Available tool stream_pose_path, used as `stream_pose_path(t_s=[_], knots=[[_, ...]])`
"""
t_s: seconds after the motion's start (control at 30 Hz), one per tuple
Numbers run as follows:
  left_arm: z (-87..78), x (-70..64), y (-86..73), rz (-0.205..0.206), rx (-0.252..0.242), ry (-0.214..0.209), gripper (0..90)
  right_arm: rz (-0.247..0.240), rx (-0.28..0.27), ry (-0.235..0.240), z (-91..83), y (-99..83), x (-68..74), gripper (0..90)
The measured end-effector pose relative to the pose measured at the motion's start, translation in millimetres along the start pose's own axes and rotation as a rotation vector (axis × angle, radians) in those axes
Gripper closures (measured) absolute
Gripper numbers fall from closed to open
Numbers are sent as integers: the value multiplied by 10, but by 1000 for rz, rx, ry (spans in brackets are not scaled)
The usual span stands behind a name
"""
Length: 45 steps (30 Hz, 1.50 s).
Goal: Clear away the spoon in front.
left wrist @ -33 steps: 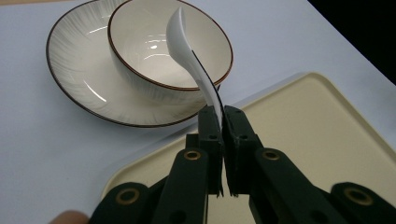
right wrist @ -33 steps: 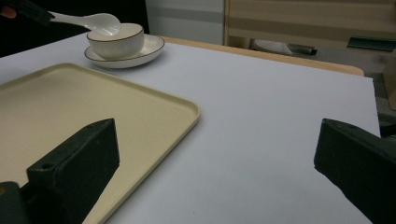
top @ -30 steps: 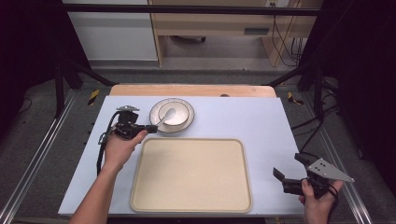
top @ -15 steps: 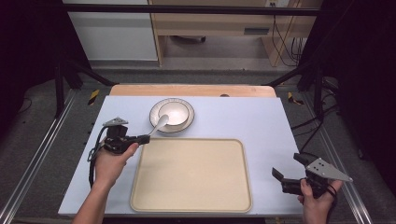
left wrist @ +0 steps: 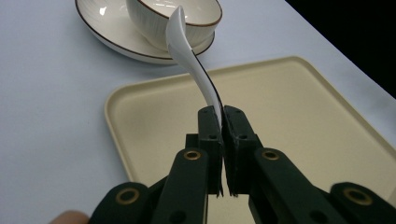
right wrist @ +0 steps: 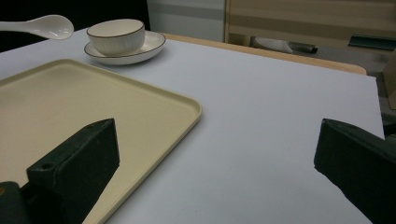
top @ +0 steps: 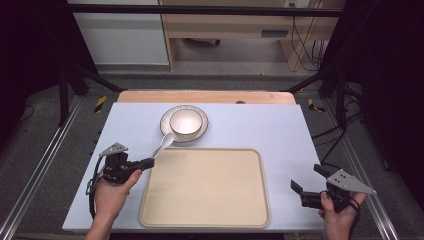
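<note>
My left gripper (top: 148, 162) (left wrist: 221, 116) is shut on the handle of a white ceramic spoon (top: 164, 143) (left wrist: 189, 51), holding it in the air above the near left corner of the cream tray (top: 205, 212) (left wrist: 299, 112) (right wrist: 70, 107). The spoon's head (right wrist: 51, 25) points toward a white bowl (top: 185, 121) (left wrist: 154, 18) (right wrist: 116, 35), which stands on a brown-rimmed saucer (top: 166, 131) (left wrist: 109, 35) (right wrist: 149, 46) behind the tray. My right gripper (top: 306, 186) (right wrist: 219, 163) is open with nothing between its jaws, low over the table right of the tray.
The pale blue table top (top: 260, 125) has bare room right of the bowl and left of the tray. A wooden strip (top: 205, 96) runs along its far edge. Dark metal frame rails (top: 35, 165) flank the table.
My left gripper lifted the spoon out of the bowl and drew it back toward the person, over the tray's near left corner. The right gripper stayed where it was.
</note>
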<state>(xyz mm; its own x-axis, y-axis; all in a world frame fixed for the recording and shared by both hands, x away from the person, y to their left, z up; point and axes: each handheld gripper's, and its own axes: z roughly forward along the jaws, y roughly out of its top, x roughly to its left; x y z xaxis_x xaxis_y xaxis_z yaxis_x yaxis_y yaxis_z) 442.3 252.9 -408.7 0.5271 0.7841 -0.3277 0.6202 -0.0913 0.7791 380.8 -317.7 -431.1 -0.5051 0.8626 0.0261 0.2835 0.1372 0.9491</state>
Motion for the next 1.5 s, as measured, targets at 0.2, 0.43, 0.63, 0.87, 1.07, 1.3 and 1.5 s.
stream_pose_path(t_s=[0.2,0.43,0.63,0.87,1.07,1.3,1.5], knots=[[20,-32,-106,1,16,0,867,0,-4,2,-6,-1,0,5],[29,-35,-220,-15,19,-1,866,2,-3,-1,-6,-3,-1,5],[86,-37,-352,-38,28,-3,867,4,4,6,3,-8,8,5],[136,-50,-436,-52,41,16,865,8,3,4,0,-9,8,5],[174,-33,-500,-61,59,38,864,7,3,5,1,-9,6,5],[184,-46,-514,-56,56,76,864,10,-1,4,-3,-8,5,5],[204,-42,-541,-58,70,83,864,6,1,3,5,-20,-3,5]])
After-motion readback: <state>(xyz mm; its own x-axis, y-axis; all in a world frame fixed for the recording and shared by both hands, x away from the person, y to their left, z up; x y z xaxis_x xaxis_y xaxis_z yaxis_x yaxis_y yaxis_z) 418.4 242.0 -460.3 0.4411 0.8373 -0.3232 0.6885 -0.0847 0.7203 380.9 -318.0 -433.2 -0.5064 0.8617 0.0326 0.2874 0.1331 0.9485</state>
